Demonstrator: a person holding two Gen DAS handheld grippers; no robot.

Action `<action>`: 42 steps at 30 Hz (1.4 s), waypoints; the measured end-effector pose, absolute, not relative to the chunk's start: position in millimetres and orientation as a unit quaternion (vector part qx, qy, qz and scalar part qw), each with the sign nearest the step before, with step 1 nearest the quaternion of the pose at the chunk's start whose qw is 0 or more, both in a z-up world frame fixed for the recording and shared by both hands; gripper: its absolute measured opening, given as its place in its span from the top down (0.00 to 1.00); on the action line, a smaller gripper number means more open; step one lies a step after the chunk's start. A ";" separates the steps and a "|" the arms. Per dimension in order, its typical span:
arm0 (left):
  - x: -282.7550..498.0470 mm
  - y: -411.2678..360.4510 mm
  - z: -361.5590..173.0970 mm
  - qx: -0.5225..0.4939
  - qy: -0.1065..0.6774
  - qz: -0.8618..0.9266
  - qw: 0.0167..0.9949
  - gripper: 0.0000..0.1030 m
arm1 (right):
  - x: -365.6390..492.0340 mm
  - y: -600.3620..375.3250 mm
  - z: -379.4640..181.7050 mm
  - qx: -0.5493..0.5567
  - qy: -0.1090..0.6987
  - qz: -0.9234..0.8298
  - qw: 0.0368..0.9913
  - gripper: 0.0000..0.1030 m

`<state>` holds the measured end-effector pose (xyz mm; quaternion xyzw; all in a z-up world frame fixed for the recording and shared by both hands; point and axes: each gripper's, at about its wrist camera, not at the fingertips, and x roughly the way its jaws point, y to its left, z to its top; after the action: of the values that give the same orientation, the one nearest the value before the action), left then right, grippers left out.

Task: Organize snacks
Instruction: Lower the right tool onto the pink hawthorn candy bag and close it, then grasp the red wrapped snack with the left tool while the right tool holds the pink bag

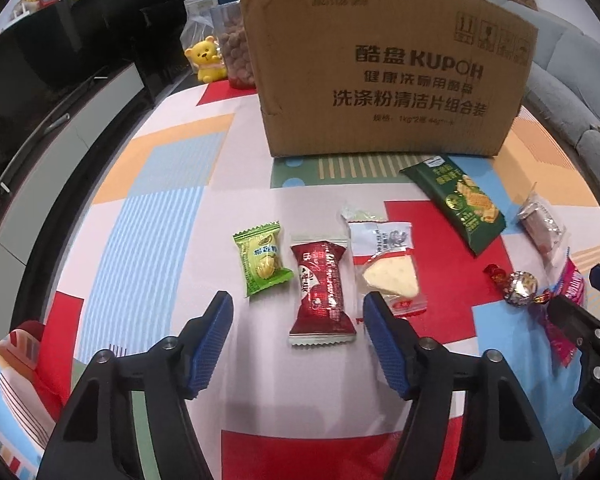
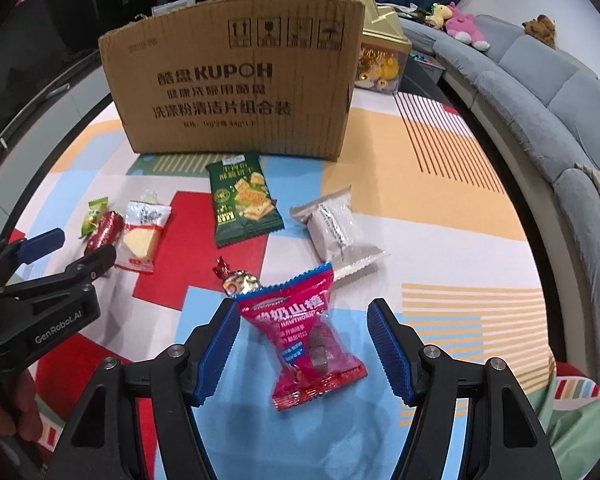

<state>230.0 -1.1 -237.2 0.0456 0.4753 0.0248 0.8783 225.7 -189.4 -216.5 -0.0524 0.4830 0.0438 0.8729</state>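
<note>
Standing toward the far edge of the patterned tabletop, the cardboard box is the largest thing, its printed side facing the cameras. Just before it lies the dark green cracker pack, with a whitish wrapped cake beside it. Nearer the front edge sit the pink hawthorn packet, the red wrapper, the cheese wedge packet, the light green candy and a small foil sweet. The left gripper stands part open astride the red wrapper, gripping nothing; the right gripper is part open around the pink packet, pads clear
</note>
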 end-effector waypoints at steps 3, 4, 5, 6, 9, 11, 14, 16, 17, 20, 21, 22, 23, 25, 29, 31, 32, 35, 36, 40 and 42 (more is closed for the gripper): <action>233.4 0.6 -241.2 0.040 0.479 0.024 0.877 0.37 | 227.0 -188.5 -221.5 -0.051 0.488 0.046 0.870 0.35; 233.9 0.8 -241.8 0.038 0.479 0.023 0.877 0.37 | 227.9 -188.2 -223.0 -0.050 0.489 0.047 0.870 0.35; 234.4 1.0 -242.5 0.036 0.479 0.022 0.877 0.38 | 228.3 -188.4 -224.2 -0.049 0.490 0.048 0.869 0.36; 234.7 0.5 -242.7 0.034 0.479 0.020 0.877 0.40 | 228.9 -188.7 -225.8 -0.047 0.492 0.049 0.868 0.40; 236.2 -0.4 -243.1 0.031 0.479 0.015 0.877 0.43 | 231.3 -190.2 -231.2 -0.038 0.501 0.055 0.863 0.47; 236.5 -1.0 -242.9 0.028 0.478 0.009 0.878 0.51 | 231.2 -191.5 -232.6 -0.033 0.501 0.056 0.863 0.50; 237.4 -3.3 -242.8 0.029 0.479 0.000 0.877 0.67 | 231.1 -192.4 -232.2 -0.029 0.500 0.060 0.864 0.54; 238.0 -4.1 -243.0 0.030 0.481 -0.002 0.876 0.72 | 230.1 -191.7 -231.8 -0.029 0.499 0.064 0.864 0.60; 236.7 -4.7 -242.7 0.030 0.480 -0.003 0.877 0.72 | 230.4 -191.4 -231.7 -0.030 0.499 0.065 0.864 0.61; 235.5 -5.0 -241.5 0.029 0.480 -0.004 0.877 0.72 | 229.9 -190.6 -230.5 -0.031 0.498 0.068 0.864 0.64; 234.8 -5.1 -240.6 0.030 0.479 -0.004 0.877 0.72 | 228.8 -190.5 -228.9 -0.031 0.496 0.069 0.865 0.64; 234.2 -5.4 -239.3 0.031 0.477 -0.004 0.878 0.72 | 228.4 -190.4 -227.4 -0.031 0.494 0.069 0.866 0.64; 232.6 -6.3 -237.2 0.032 0.475 -0.004 0.880 0.72 | 229.1 -190.6 -226.3 -0.031 0.493 0.070 0.867 0.65; 230.3 -7.6 -234.1 0.037 0.471 -0.003 0.881 0.75 | 227.6 -190.6 -222.3 -0.032 0.488 0.069 0.870 0.65; 224.5 -10.0 -228.9 0.043 0.470 -0.001 0.882 0.75 | 226.0 -190.6 -216.7 -0.033 0.482 0.069 0.873 0.65; 221.2 -10.9 -225.8 0.045 0.467 -0.001 0.883 0.76 | 224.2 -190.2 -212.2 -0.035 0.476 0.069 0.876 0.65; 220.7 -10.4 -224.4 0.046 0.466 -0.001 0.884 0.76 | 223.8 -190.1 -210.1 -0.035 0.473 0.069 0.877 0.65; 216.9 -10.9 -217.9 0.047 0.459 -0.001 0.887 0.77 | 221.5 -190.0 -204.2 -0.037 0.466 0.069 0.881 0.65; 216.0 -10.8 -215.9 0.048 0.457 -0.001 0.888 0.77 | 220.6 -190.0 -201.7 -0.038 0.463 0.069 0.883 0.65; 211.9 -10.8 -208.5 0.048 0.451 -0.004 0.891 0.98 | 217.2 -189.9 -193.8 -0.039 0.454 0.069 0.887 0.65; 210.3 -11.4 -206.0 0.050 0.451 -0.005 0.891 0.98 | 215.9 -189.8 -190.2 -0.040 0.450 0.070 0.889 0.65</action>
<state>210.3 -11.4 -206.0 0.0500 0.4510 -0.0046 0.8911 215.9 -189.8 -190.2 -0.0398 0.4499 0.0696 0.8895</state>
